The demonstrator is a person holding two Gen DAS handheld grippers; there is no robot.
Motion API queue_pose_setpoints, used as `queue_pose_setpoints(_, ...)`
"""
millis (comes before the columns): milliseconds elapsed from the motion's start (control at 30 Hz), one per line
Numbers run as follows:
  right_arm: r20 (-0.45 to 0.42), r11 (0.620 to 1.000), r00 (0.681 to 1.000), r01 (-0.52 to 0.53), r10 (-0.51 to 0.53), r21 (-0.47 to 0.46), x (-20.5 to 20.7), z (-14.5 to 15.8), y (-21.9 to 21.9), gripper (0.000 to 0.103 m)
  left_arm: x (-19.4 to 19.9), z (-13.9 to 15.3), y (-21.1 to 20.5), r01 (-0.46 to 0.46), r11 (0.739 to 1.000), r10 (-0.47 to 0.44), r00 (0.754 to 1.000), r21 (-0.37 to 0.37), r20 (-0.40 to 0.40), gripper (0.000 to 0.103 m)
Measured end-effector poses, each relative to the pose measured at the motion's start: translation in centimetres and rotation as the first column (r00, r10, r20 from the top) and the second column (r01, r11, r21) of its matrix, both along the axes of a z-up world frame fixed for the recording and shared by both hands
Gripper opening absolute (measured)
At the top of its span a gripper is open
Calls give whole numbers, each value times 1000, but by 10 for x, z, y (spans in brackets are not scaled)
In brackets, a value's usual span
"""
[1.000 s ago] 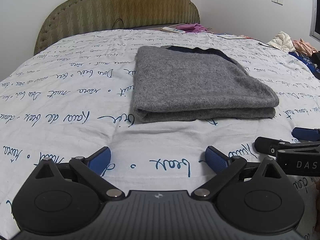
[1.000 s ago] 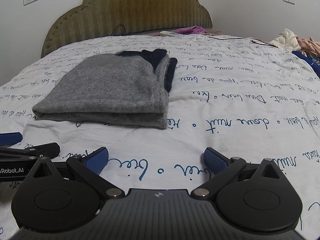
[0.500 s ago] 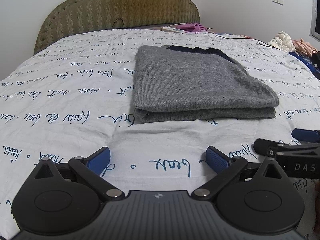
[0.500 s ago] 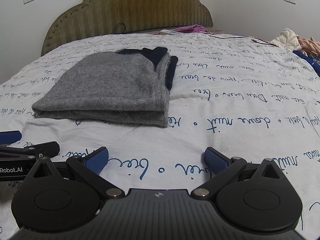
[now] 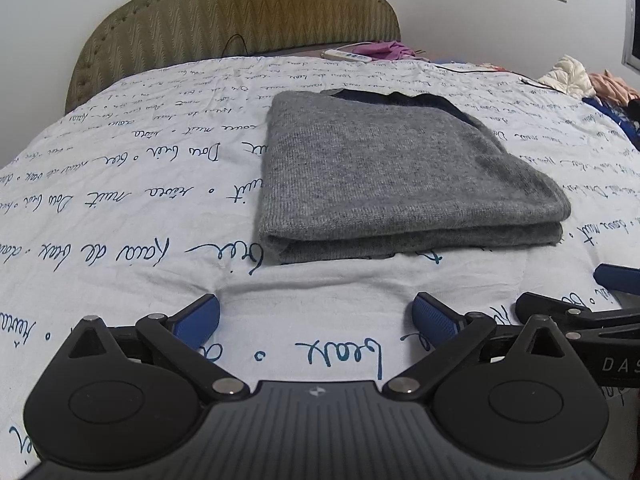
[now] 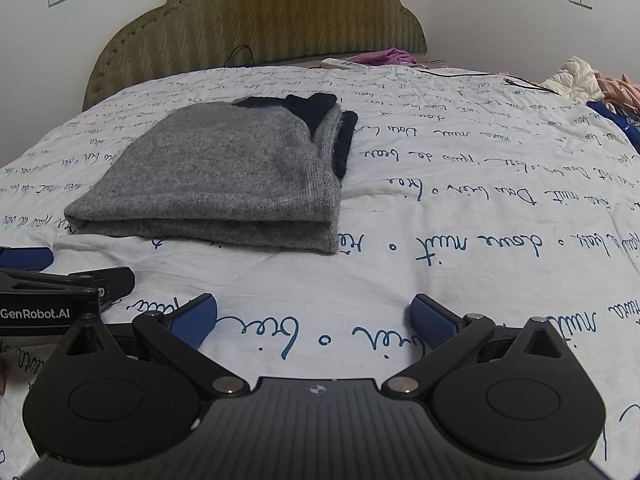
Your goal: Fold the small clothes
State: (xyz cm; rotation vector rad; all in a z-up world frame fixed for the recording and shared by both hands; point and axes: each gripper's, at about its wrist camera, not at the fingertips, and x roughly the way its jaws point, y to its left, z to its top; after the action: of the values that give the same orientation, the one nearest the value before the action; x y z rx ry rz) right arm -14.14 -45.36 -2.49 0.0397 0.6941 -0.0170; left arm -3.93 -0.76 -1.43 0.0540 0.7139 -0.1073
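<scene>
A grey knit garment with a dark navy part (image 5: 400, 168) lies folded into a flat rectangle on the white bed sheet with blue script (image 5: 120, 208). It also shows in the right wrist view (image 6: 224, 176), navy edge at its far right. My left gripper (image 5: 316, 316) is open and empty, low over the sheet just in front of the garment. My right gripper (image 6: 314, 316) is open and empty, in front of the garment's right corner. Each gripper's fingers show at the edge of the other's view.
An olive padded headboard (image 5: 240, 20) stands behind the bed. A white remote (image 5: 346, 54) and a purple cloth (image 5: 390, 46) lie at the bed's head. A pile of clothes (image 6: 592, 80) and a black cable (image 6: 480, 74) lie at the far right.
Both grippers have stayed open and nearly still. The folded garment has not moved.
</scene>
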Motion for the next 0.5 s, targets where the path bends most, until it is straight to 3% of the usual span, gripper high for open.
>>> queue_pose_setpoints(133, 1, 1000, 1000, -2, 2, 3, -29, 3, -30, 103, 0, 0, 0, 2, 1000, -2, 1000, 1, -1, 103)
queue_pose_setpoints(200, 0, 1000, 1000, -6, 6, 4, 9, 4, -13, 103, 0, 0, 0, 3, 1000, -3, 1000, 0, -1, 103)
queue_pose_setpoints(300, 0, 1000, 1000, -11, 11, 7, 26, 3, -6, 103, 0, 0, 0, 2, 1000, -2, 1000, 0, -1, 103)
queue_pose_setpoints(500, -1, 1000, 1000, -16, 16, 9, 31, 5, 7, 103, 0, 0, 0, 2, 1000, -2, 1000, 0, -1, 103)
